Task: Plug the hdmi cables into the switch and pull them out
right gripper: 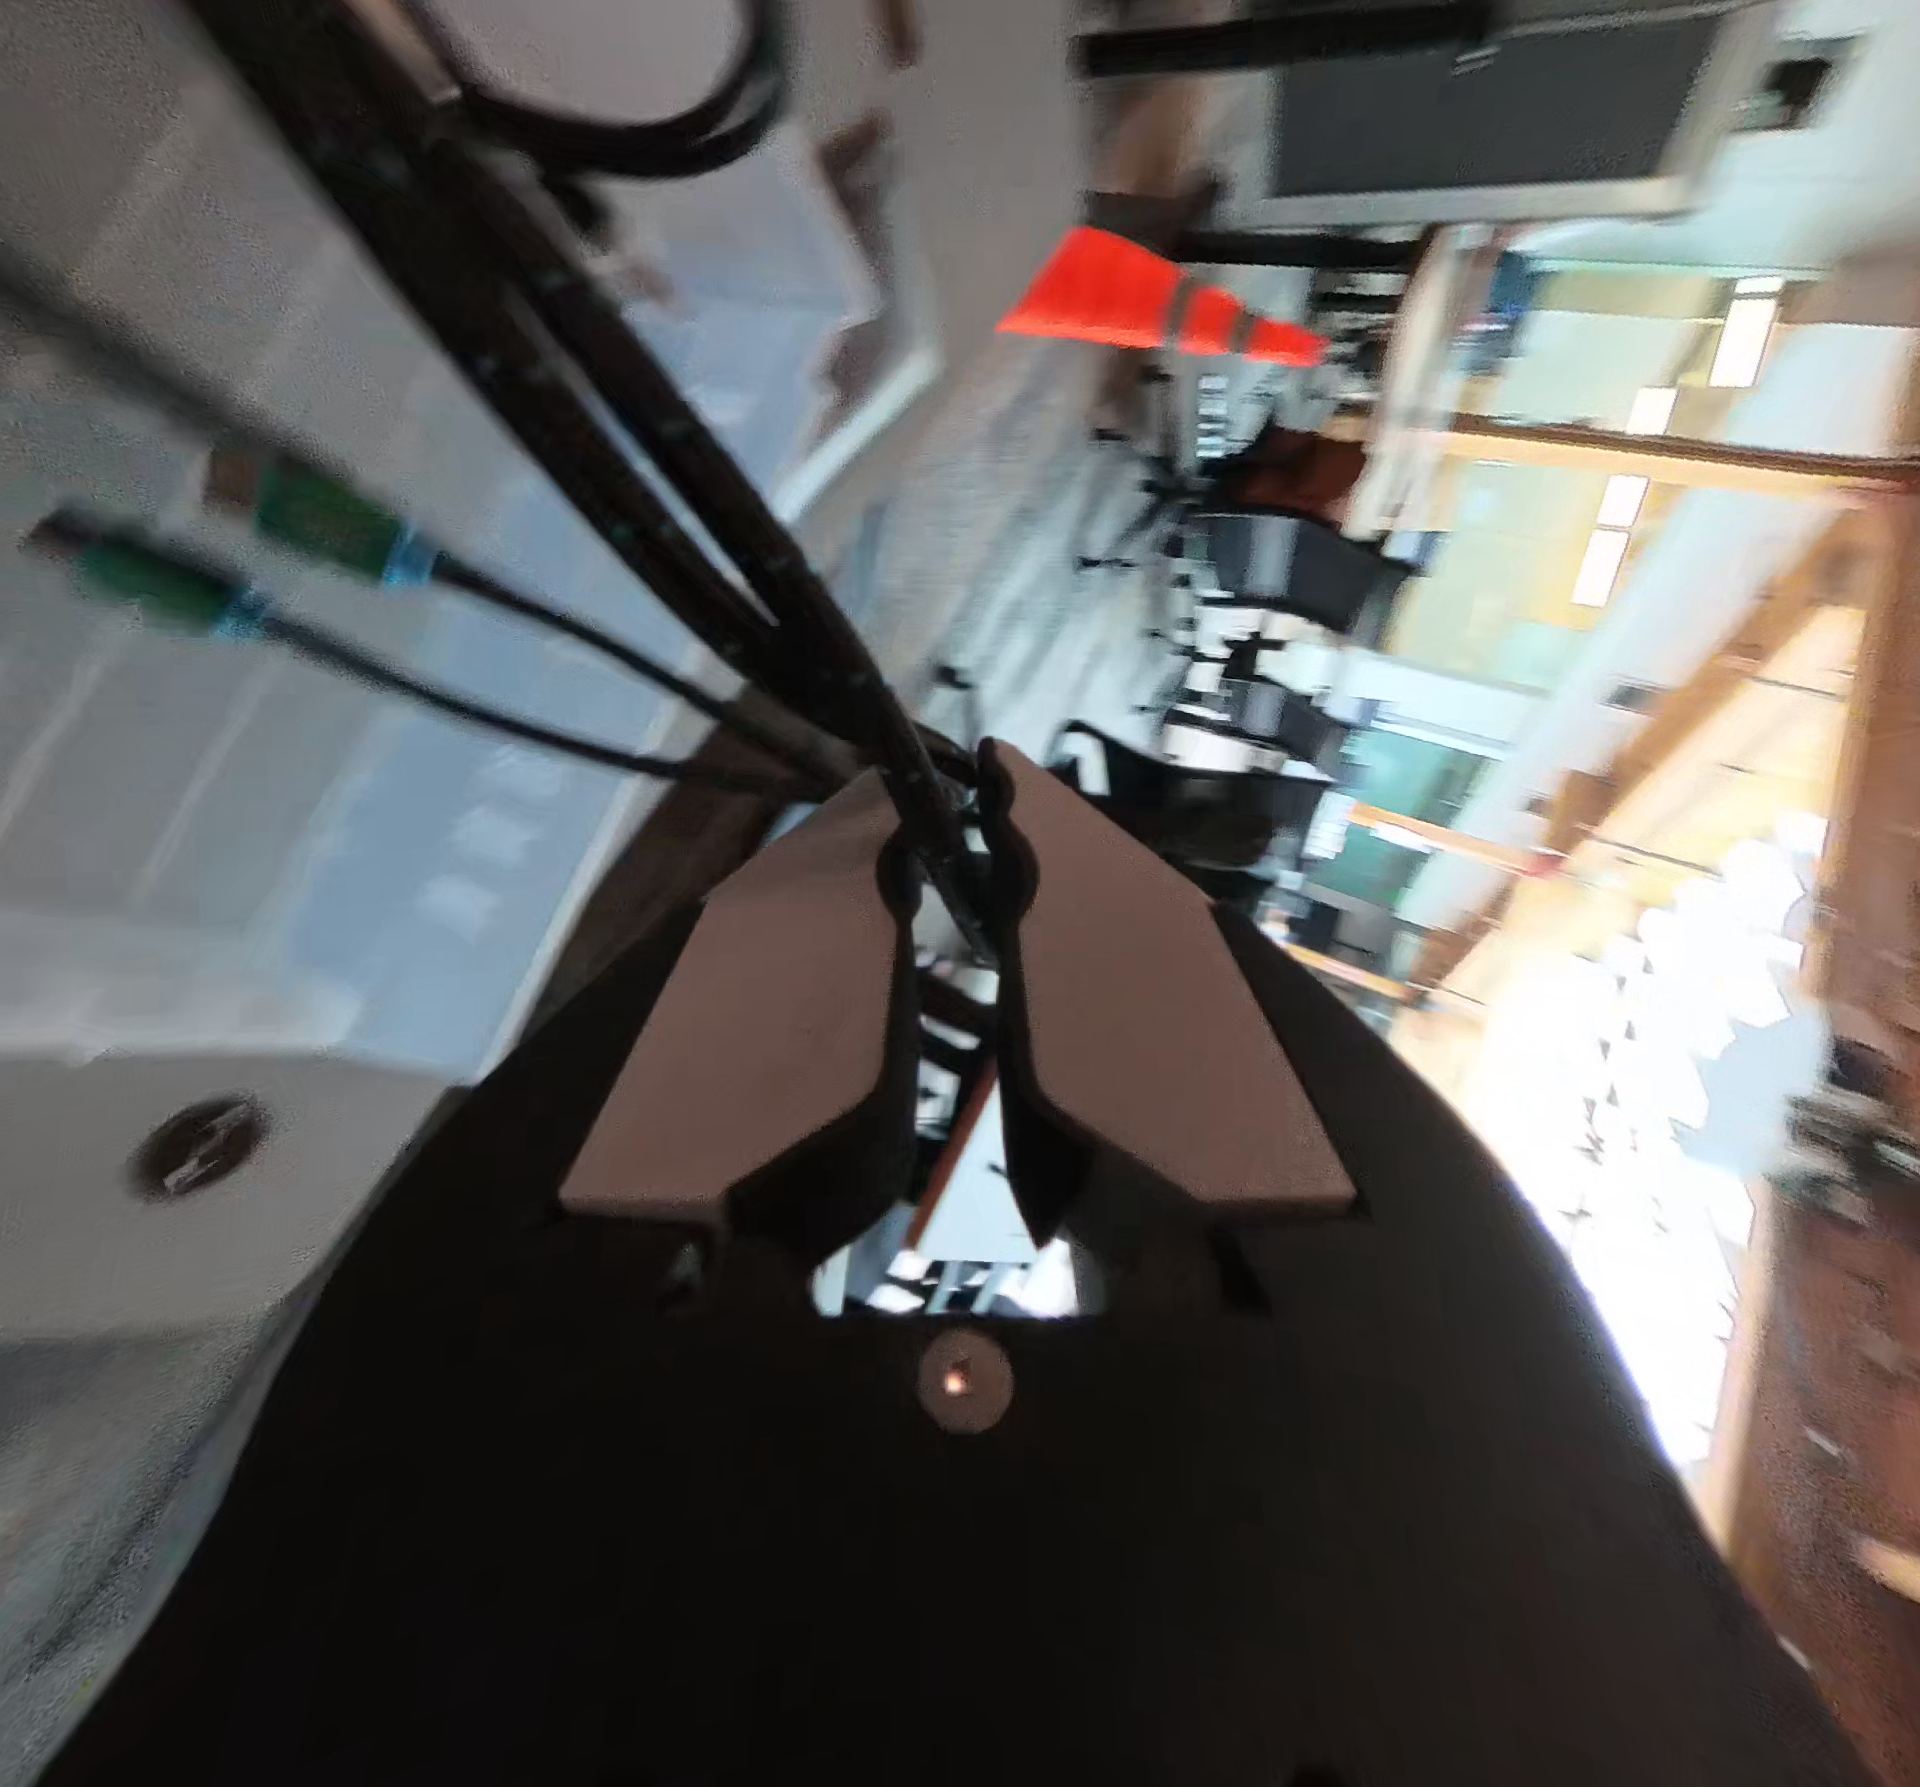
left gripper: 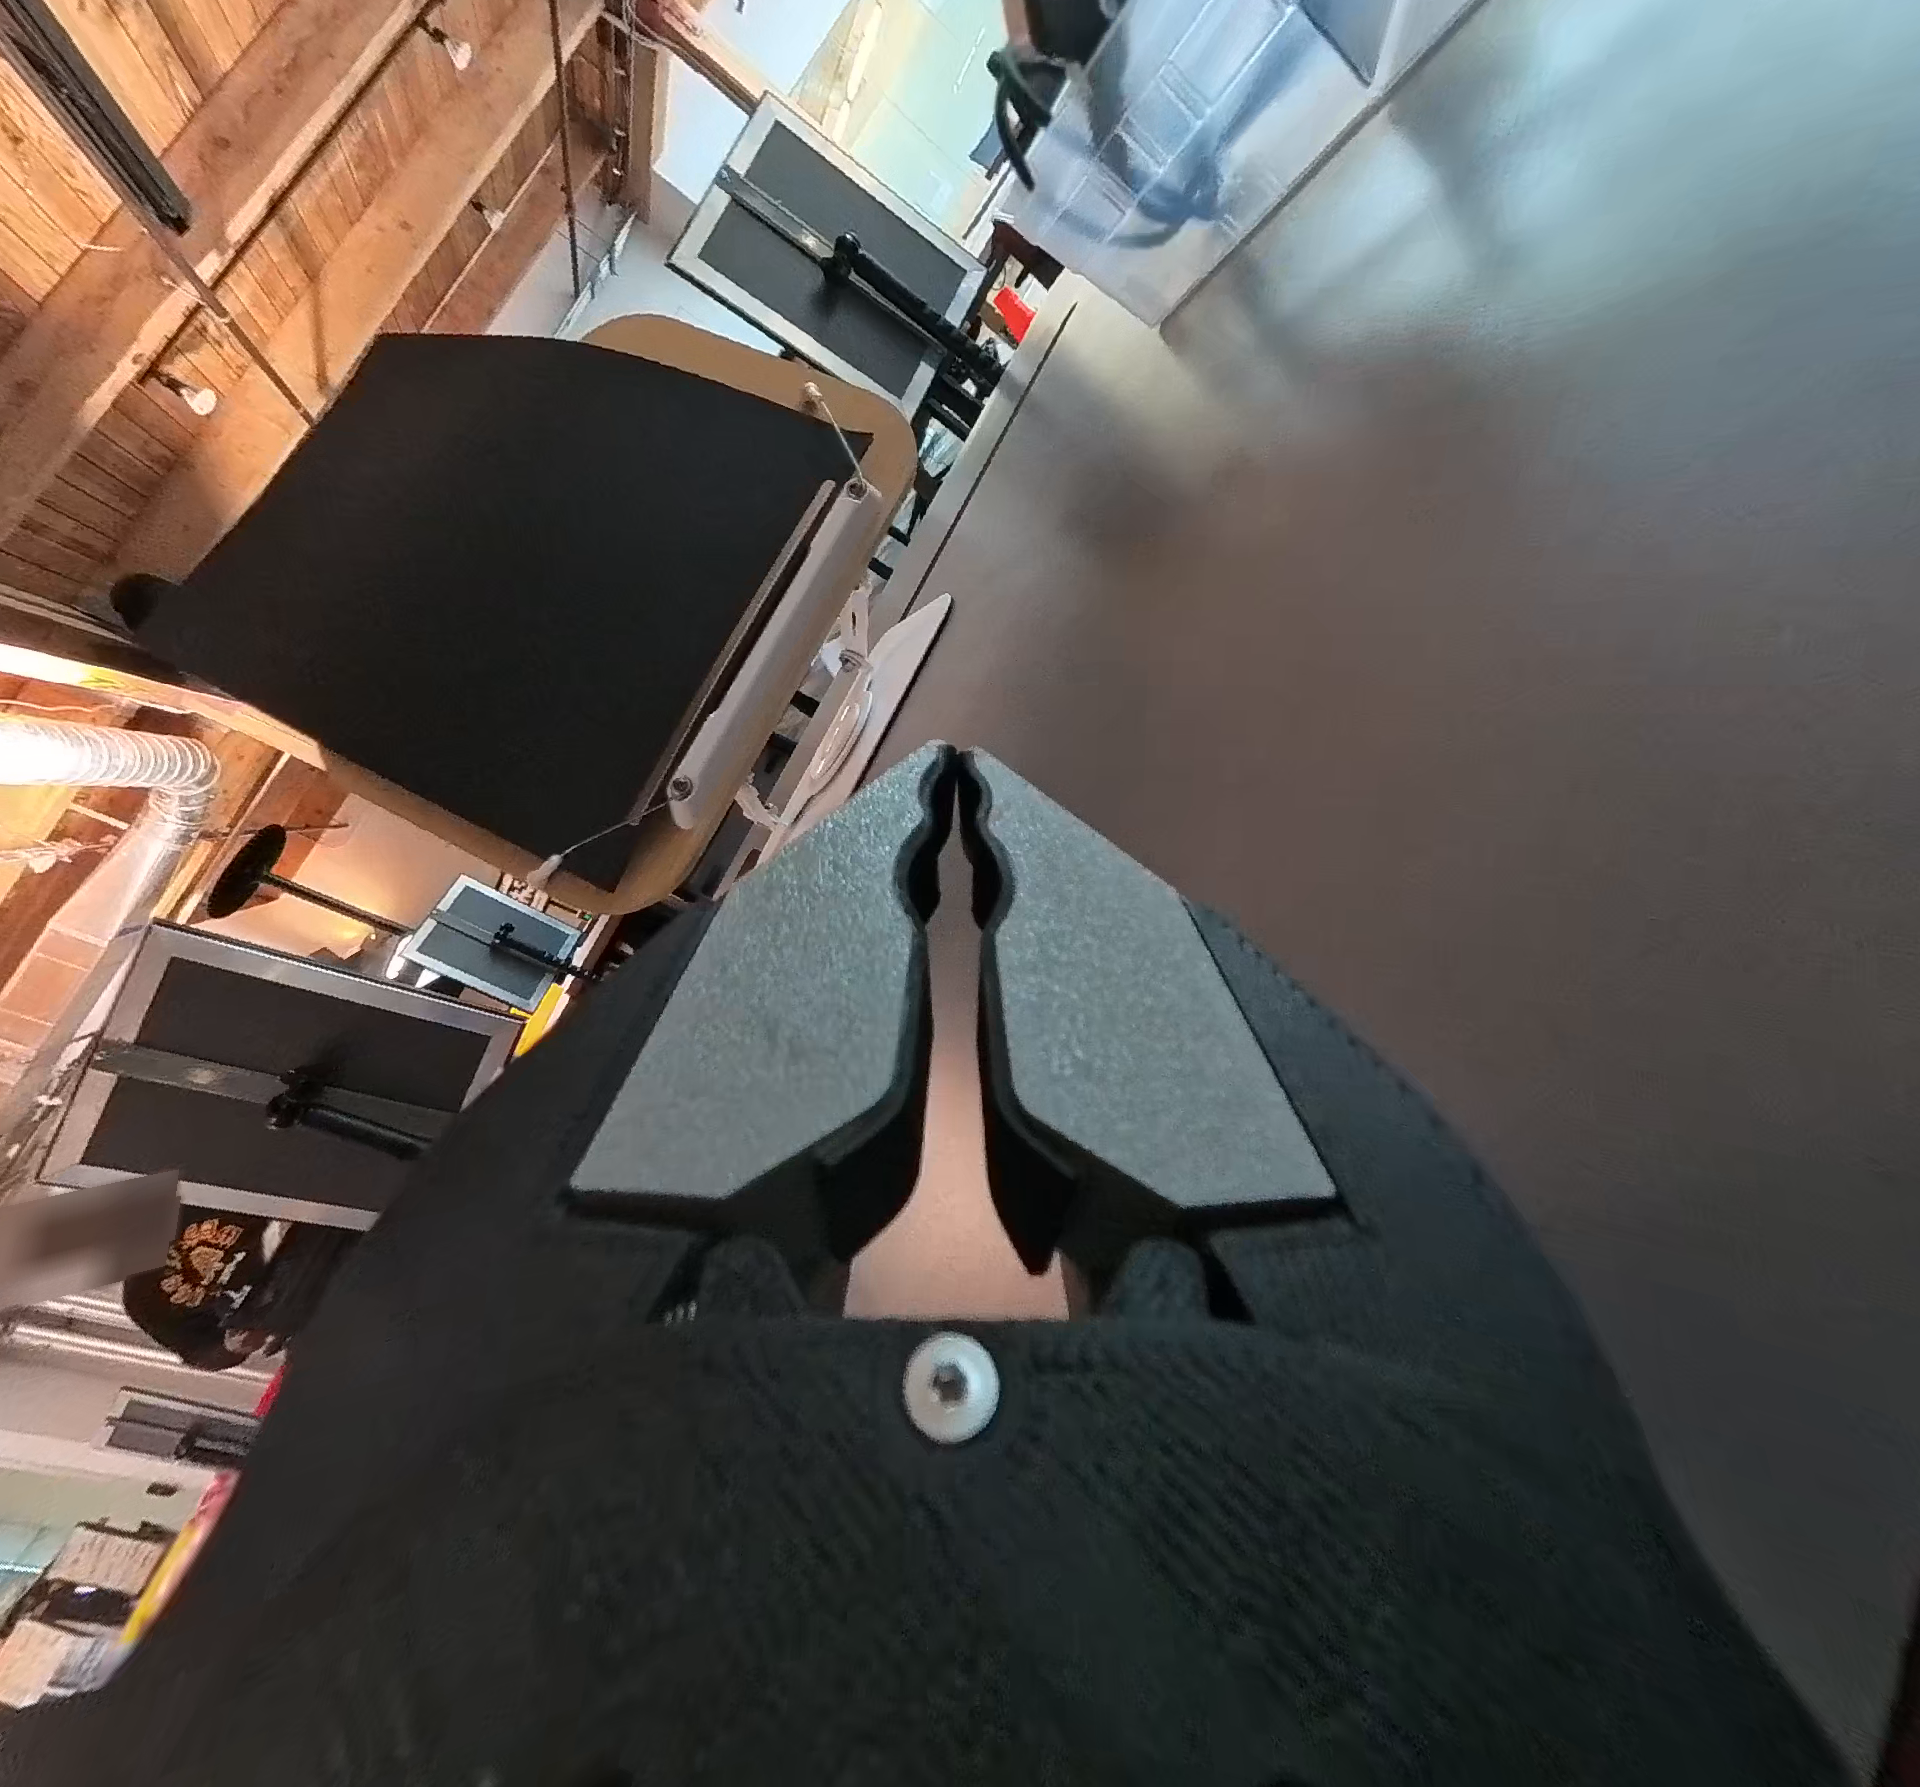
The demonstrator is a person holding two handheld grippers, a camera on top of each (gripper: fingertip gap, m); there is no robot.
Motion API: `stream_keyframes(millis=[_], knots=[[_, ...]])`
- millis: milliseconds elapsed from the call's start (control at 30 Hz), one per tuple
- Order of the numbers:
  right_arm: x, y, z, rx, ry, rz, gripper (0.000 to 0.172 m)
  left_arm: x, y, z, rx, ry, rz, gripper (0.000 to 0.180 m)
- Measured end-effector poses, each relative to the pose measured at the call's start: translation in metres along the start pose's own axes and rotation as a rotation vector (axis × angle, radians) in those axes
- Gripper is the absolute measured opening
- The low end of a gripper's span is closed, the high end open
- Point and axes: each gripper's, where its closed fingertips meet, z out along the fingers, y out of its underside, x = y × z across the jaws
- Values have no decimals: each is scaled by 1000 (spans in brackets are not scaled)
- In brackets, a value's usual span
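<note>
In the left wrist view a dark table (left gripper: 1455, 698) is filling the right half of the frame, and a black monitor (left gripper: 499, 574) is standing at centre left. The left gripper (left gripper: 957, 763) is sitting low in the middle of the frame, its fingertips meeting with nothing between them. In the blurred right wrist view, black braided hdmi cables (right gripper: 582, 387) are running from the upper left down to the frame's centre. There the right gripper (right gripper: 961, 802) is pinching them, nearly closed. Two green plugs (right gripper: 312, 511) are lying at middle left.
</note>
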Motion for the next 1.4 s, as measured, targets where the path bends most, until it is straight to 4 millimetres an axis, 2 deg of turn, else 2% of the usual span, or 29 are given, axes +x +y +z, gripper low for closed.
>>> stream_keyframes(millis=[67,133,200,300,367,433,533,633,767,900,967,1000,1067,1167,1200,1267,1400], knots=[[36,-26,-2,29,156,-7,5,0,0,-1,4,0,-2,0],[57,-53,-2,72,258,-5,5,1,-1,-1,5,4,2,0],[65,-78,4,118,305,12,4,1,-2,-1,12,7,1,0],[70,-96,21,178,311,128,3,0,-3,-2,21,6,-7,0],[61,-100,38,230,212,267,4,0,-3,-3,22,6,-8,0],[46,-94,59,249,91,392,4,0,-3,-3,21,8,-8,0],[7,-78,91,239,-140,532,3,1,-2,-2,18,13,-13,0],[-31,-59,110,232,-362,669,5,0,0,-1,7,11,-14,0],[-56,-49,116,305,-540,839,6,-6,6,2,-42,-6,-63,0],[-60,-47,115,331,-525,872,9,-10,11,4,-78,-11,-107,0],[-69,-40,118,254,-522,834,24,-8,14,5,-107,-1,-122,0],[-65,-34,119,233,-475,837,33,-7,16,6,-126,12,-140,0],[-52,-36,107,321,-426,889,42,-6,18,6,-168,37,-207,0],[-28,-39,72,492,-420,1040,60,-5,9,1,-174,86,-400,1],[-20,-41,56,566,-426,1077,70,-5,3,-1,-157,107,-465,12],[-11,-44,25,692,-450,1121,77,-5,0,-4,-147,122,-539,21],[-10,-51,-33,894,-578,1172,90,-1,1,-6,-187,147,-580,44]])
